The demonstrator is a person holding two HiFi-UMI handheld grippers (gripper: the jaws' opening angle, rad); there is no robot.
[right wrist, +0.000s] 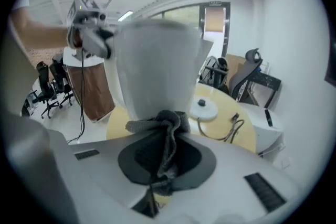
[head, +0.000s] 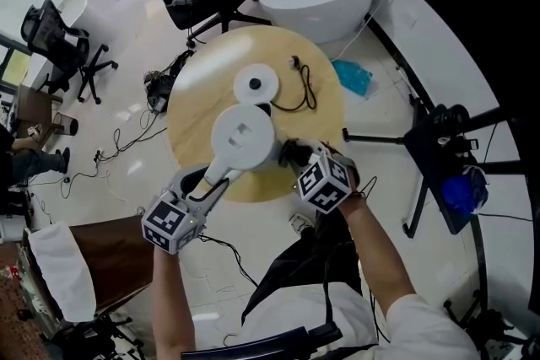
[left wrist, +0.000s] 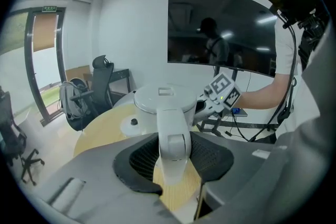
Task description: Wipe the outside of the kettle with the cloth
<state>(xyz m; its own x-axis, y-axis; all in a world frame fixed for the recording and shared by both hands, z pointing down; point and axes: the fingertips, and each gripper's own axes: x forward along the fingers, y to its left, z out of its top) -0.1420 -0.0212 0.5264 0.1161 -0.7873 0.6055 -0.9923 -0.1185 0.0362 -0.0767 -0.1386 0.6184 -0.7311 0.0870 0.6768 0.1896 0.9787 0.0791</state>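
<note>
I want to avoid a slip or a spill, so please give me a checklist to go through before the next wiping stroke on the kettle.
1. The left gripper clamps the kettle handle: ok, the handle sits between its jaws.
2. The right gripper holds the grey cloth: ok, its jaws are shut on it.
3. The grey cloth touches the kettle: ok, the bunch lies against its lower side.
4. The lid is closed: ok.
5. The kettle is off its power base: ok, the base and its cord lie apart on the round table.
6. The kettle's bottom rests on the table: cannot tell.
</note>
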